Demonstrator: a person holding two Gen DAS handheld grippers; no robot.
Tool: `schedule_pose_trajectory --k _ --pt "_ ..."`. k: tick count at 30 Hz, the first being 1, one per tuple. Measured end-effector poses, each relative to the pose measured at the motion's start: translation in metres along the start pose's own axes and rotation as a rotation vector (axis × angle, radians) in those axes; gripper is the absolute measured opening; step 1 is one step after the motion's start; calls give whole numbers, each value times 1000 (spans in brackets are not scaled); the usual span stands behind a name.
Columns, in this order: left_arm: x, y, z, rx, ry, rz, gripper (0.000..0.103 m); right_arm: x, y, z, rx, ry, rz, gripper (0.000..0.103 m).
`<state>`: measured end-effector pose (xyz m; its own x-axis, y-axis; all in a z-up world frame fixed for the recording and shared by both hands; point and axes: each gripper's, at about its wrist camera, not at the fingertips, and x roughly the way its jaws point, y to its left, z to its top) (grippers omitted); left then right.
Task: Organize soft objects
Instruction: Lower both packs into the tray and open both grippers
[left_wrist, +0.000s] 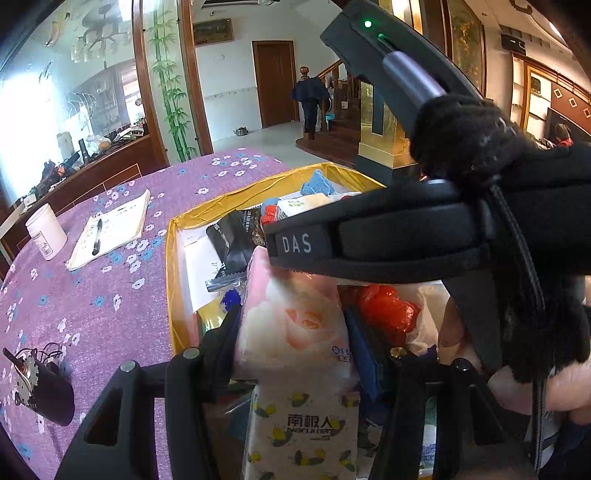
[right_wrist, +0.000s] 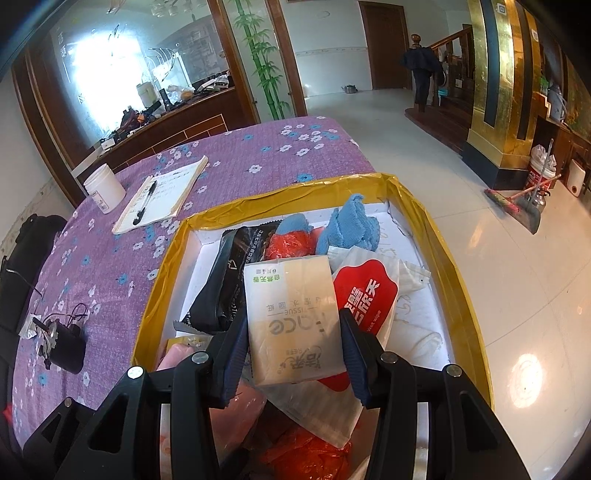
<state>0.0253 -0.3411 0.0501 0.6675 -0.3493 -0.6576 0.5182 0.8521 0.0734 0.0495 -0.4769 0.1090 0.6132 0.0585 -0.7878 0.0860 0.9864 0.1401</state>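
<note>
In the left wrist view my left gripper (left_wrist: 295, 339) is shut on a pink rose-print tissue pack (left_wrist: 291, 314), held upright over a gold-rimmed white box (left_wrist: 170, 280). A lemon-print tissue pack (left_wrist: 306, 432) lies just below it. In the right wrist view my right gripper (right_wrist: 293, 343) is shut on a beige tissue pack (right_wrist: 291, 306) above the same box (right_wrist: 461, 295). Under it lie a red-and-white wet wipe pack (right_wrist: 369, 295), a blue cloth (right_wrist: 351, 225), a red plastic bag (right_wrist: 291, 243) and a black packet (right_wrist: 221, 288).
The box sits on a purple flowered tablecloth (right_wrist: 110, 266) by the table's right edge, with tiled floor (right_wrist: 535, 277) beyond. On the cloth are a white jar (right_wrist: 104, 188), a notepad with a pen (right_wrist: 162, 195) and a small black wired device (right_wrist: 62, 343). A black-gloved hand (left_wrist: 480, 147) crosses the left wrist view.
</note>
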Motion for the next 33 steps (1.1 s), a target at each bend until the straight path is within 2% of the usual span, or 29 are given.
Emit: schedule_pose_trajectory --k 10,14,20,24,29,33 --pt "-1 1 0 1 -2 7 55 -1 2 -1 -4 -1 7 51" --pt "0 3 0 -1 -1 9 56 -1 1 -1 -6 -3 24 60" --pt "1 3 0 -3 -2 12 58 -3 0 -2 -2 -10 22 64" --pt "1 4 0 -7 2 14 59 -4 0 -1 -4 -15 11 74" --pt "1 6 -1 -14 4 13 64 -7 -1 -1 -5 -23 16 77" --pt "-1 8 -2 -24 -6 7 73 -12 -5 -2 6 -44 21 77"
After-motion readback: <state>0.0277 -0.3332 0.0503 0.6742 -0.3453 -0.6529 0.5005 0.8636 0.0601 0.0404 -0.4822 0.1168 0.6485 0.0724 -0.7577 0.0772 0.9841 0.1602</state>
